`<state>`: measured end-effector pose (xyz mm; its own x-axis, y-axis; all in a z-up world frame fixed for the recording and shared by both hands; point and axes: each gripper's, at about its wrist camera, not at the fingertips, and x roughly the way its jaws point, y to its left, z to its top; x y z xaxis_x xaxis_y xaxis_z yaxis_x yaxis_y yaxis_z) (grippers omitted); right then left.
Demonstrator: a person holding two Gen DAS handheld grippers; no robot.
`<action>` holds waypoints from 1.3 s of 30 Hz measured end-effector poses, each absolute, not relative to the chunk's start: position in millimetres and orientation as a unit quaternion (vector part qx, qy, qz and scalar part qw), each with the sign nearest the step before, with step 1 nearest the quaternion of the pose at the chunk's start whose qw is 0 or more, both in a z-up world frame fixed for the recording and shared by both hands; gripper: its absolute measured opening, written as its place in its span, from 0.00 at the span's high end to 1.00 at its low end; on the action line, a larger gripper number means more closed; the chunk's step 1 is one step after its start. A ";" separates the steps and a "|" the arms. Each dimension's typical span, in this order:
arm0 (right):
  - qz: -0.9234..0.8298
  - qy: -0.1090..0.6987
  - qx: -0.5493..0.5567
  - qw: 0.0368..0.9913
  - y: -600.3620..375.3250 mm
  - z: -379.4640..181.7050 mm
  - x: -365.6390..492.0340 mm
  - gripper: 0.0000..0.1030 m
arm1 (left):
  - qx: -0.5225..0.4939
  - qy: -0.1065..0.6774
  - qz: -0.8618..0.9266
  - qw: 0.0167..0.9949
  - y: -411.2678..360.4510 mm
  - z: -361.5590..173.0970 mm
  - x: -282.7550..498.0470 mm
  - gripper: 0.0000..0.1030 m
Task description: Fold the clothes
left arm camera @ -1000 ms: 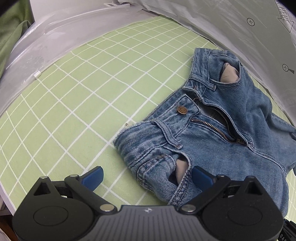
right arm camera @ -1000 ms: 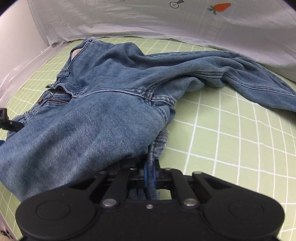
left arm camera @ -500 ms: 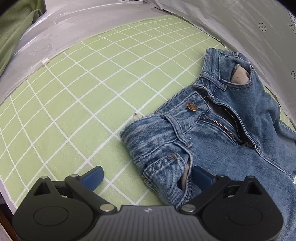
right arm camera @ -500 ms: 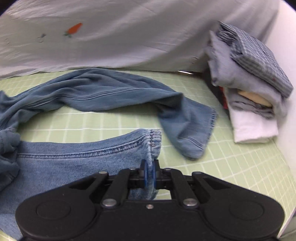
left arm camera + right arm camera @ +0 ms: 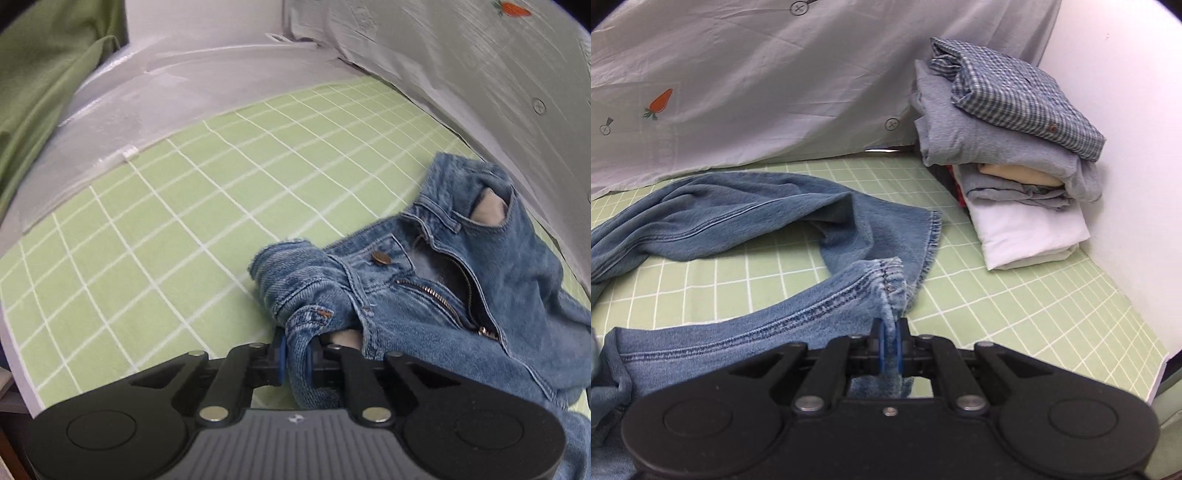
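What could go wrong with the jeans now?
The left gripper pinches only a thick bunch at the jeans waistband, so it might slip out. The right gripper grips just the hem edge, and the other leg lies twisted, so the fold could come out crooked.

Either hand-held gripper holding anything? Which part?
Both hold the jeans: left hand-held gripper is shut on the waistband corner by the pocket, right hand-held gripper on a leg hem.

left gripper (image 5: 295, 356) now clamped on jeans (image 5: 424, 306) waistband, lifted
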<state>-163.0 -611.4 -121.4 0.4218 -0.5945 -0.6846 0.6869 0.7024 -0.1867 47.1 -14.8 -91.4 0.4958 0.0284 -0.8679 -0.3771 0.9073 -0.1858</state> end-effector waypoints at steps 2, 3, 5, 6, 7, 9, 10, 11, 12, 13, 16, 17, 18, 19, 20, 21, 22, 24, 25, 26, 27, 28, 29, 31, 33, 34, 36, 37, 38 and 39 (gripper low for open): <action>-0.391 0.377 0.063 0.837 -614.5 -119.5 -170.1 0.94 | -0.178 0.474 0.141 0.851 1.6 -85.9 47.9 0.89; -0.396 0.376 0.064 0.835 -616.0 -118.5 -173.7 0.94 | -0.173 0.468 0.150 0.854 10.4 -83.0 48.4 0.89; -0.407 0.373 0.066 0.831 -619.1 -116.6 -180.8 0.94 | -0.166 0.456 0.171 0.857 29.5 -78.2 48.6 0.90; -0.412 0.372 0.067 0.829 -620.6 -115.7 -184.4 0.94 | -0.165 0.451 0.183 0.858 39.8 -76.5 48.3 0.90; -0.417 0.371 0.068 0.827 -622.2 -114.7 -188.0 0.94 | -0.164 0.447 0.195 0.858 50.2 -74.7 48.1 0.90; -0.427 0.368 0.070 0.823 -625.1 -112.9 -195.0 0.94 | -0.170 0.450 0.210 0.851 68.3 -75.8 45.9 0.90; -0.428 0.369 0.074 0.822 -624.5 -113.3 -197.4 0.94 | -0.173 0.452 0.217 0.848 77.3 -76.5 44.7 0.89; -0.427 0.369 0.073 0.822 -623.1 -113.7 -199.8 0.94 | -0.181 0.457 0.218 0.843 82.1 -77.6 41.3 0.86; -0.427 0.370 0.071 0.822 -621.6 -114.1 -202.2 0.94 | -0.190 0.461 0.219 0.839 86.5 -78.7 37.7 0.82; -0.427 0.371 0.070 0.822 -620.2 -114.5 -204.6 0.94 | -0.191 0.463 0.216 0.838 85.1 -79.0 33.6 0.77; -0.426 0.371 0.071 0.822 -622.8 -113.7 -209.9 0.94 | -0.169 0.461 0.211 0.845 70.5 -76.3 21.6 0.59; -0.426 0.370 0.072 0.823 -624.4 -113.3 -211.5 0.94 | -0.157 0.457 0.211 0.850 63.6 -74.7 18.1 0.57; -0.426 0.369 0.069 0.823 -627.0 -112.6 -212.3 0.94 | -0.146 0.452 0.214 0.854 56.3 -71.8 14.3 0.52; -0.426 0.368 0.061 0.824 -630.3 -111.3 -212.9 0.94 | -0.141 0.448 0.214 0.857 49.8 -68.9 11.2 0.48; -0.425 0.366 0.055 0.826 -637.5 -107.6 -213.1 0.94 | -0.140 0.441 0.213 0.861 45.2 -65.9 8.7 0.48; -0.425 0.364 0.049 0.827 -644.6 -104.0 -213.3 0.94 | -0.136 0.435 0.211 0.865 39.6 -62.1 6.8 0.47; -0.424 0.362 0.043 0.829 -652.2 -100.0 -213.5 0.94 | -0.131 0.430 0.209 0.869 33.9 -58.1 5.0 0.45; -0.428 0.349 0.044 0.833 -676.7 -83.3 -213.6 0.94 | -0.115 0.422 0.204 0.876 20.4 -50.7 1.3 0.41; -0.432 0.343 0.047 0.833 -688.0 -78.9 -214.6 0.94 | -0.111 0.420 0.201 0.878 13.5 -48.1 -0.9 0.38; -0.436 0.337 0.049 0.833 -699.2 -74.6 -215.5 0.94 | -0.107 0.419 0.198 0.880 6.7 -45.6 -3.0 0.38; -0.439 0.333 0.053 0.833 -710.6 -70.5 -216.4 0.93 | -0.106 0.420 0.191 0.881 -1.9 -45.1 -5.4 0.36; -0.431 0.338 0.069 0.833 -722.8 -69.5 -216.5 0.91 | -0.106 0.422 0.184 0.882 -10.6 -44.8 -7.9 0.34; -0.430 0.337 0.090 0.833 -732.4 -72.1 -219.1 0.87 | -0.105 0.424 0.179 0.882 -19.0 -45.9 -10.2 0.33; -0.431 0.330 0.129 0.830 -745.9 -79.8 -227.5 0.60 | -0.103 0.432 0.169 0.880 -38.3 -49.2 -15.5 0.32; -0.433 0.320 0.168 0.826 -750.6 -93.0 -243.1 0.56 | -0.101 0.439 0.162 0.878 -57.3 -53.7 -21.8 0.32; -0.436 0.316 0.186 0.822 -752.1 -99.7 -251.2 0.56 | -0.099 0.443 0.156 0.877 -66.2 -56.1 -24.4 0.30; -0.439 0.319 0.219 0.811 -752.3 -116.7 -267.1 0.56 | -0.095 0.450 0.144 0.876 -83.8 -61.1 -29.6 0.29; -0.439 0.322 0.235 0.806 -751.8 -125.4 -275.1 0.56 | -0.089 0.457 0.138 0.874 -94.8 -64.6 -32.4 0.29; -0.434 0.325 0.248 0.803 -750.4 -132.4 -280.8 0.56 | -0.085 0.462 0.133 0.872 -102.5 -67.2 -33.9 0.29; -0.429 0.325 0.258 0.802 -748.6 -137.4 -285.1 0.56 | -0.083 0.469 0.130 0.870 -110.2 -70.0 -35.1 0.29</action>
<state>-285.1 -748.6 -137.4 0.4194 -0.5211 -0.7434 0.8567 0.4980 0.1343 -35.1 -110.2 -70.0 0.5273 0.1485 -0.8366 -0.3031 0.9527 -0.0219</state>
